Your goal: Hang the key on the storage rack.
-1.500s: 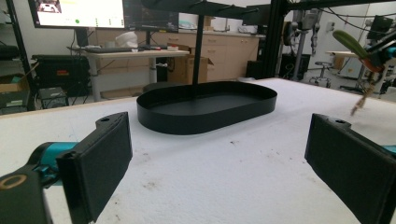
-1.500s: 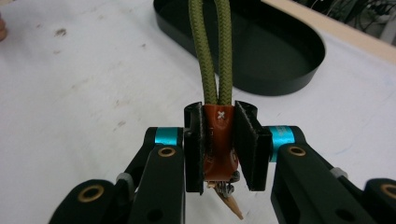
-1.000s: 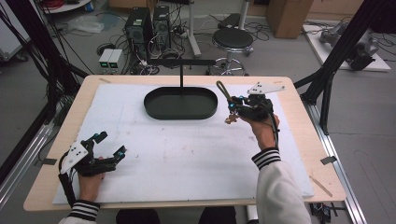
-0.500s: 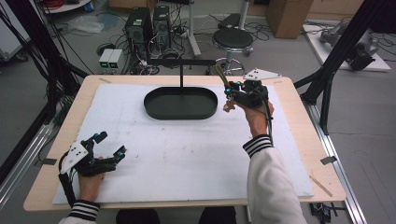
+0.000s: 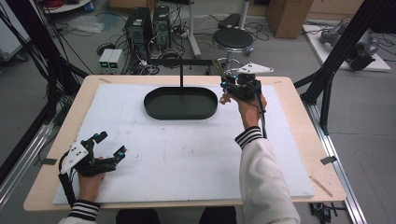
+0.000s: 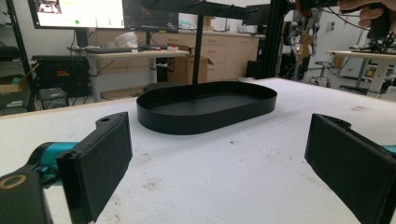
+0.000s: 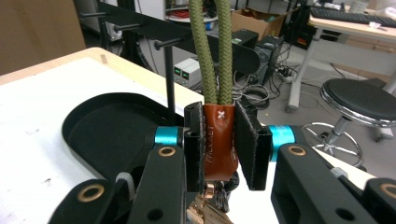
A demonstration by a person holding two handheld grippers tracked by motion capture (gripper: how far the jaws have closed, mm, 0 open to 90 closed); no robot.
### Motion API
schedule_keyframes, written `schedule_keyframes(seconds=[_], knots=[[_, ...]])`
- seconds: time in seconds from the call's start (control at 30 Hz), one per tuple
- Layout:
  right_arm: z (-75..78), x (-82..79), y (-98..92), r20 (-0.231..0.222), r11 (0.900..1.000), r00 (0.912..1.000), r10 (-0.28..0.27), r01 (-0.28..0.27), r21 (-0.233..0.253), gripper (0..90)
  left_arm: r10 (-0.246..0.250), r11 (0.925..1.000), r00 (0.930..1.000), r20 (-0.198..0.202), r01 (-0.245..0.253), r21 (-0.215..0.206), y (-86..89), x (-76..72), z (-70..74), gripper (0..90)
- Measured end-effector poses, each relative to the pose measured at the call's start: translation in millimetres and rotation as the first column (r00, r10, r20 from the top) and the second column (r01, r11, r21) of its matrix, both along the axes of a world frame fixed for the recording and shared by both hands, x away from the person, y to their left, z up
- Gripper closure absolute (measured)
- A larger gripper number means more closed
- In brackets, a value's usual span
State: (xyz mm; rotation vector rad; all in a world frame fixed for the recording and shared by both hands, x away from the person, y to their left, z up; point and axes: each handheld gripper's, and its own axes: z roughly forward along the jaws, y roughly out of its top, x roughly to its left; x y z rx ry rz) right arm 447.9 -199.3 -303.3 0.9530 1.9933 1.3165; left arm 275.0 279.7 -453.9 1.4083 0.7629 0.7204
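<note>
A keychain with an olive-green cord loop (image 7: 217, 51), a brown leather tab (image 7: 218, 142) and keys (image 7: 205, 212) is pinched at the tab by my right gripper (image 7: 219, 116), which is shut on it. In the high view, that gripper (image 5: 225, 85) is held up at the right end of the black rack bar (image 5: 180, 61), the loop (image 5: 216, 66) standing upward. The bar rises on a post from a black oval tray (image 5: 159, 111). My left gripper (image 5: 111, 143) rests at the near left of the table, open, with nothing between its jaws (image 6: 219, 158).
A white mat (image 5: 187, 158) covers most of the wooden table. Short pegs (image 7: 163, 44) stick out from the rack bar. Beyond the far edge stand a stool (image 5: 232, 39), computer cases (image 5: 148, 23) and cables. Black frame posts (image 5: 327, 88) flank the table.
My right gripper has carried the keychain away from me and upward, closer to the rack bar's right end. The left gripper has stayed where it was.
</note>
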Motion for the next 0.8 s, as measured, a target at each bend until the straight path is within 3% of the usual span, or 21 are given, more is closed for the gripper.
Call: schedule_keyframes(seconds=[0.3, 0.8], knots=[[-3.2, 14.0, 11.3, 0.008, 0.999, 0.9994, -0.033, 0.033, -0.018, 74.1, 0.0, 1.0, 1.0, 0.0, 0.0, 0.001, 0.1, 0.0, 0.0, 7.8], [-20.1, 27.9, 27.5, -0.021, 0.995, 0.9972, -0.072, 0.071, -0.063, 74.1, -0.001, 1.0, 1.0, 0.001, 0.001, 0.001, 0.5, 0.1, 0.0, 7.8]])
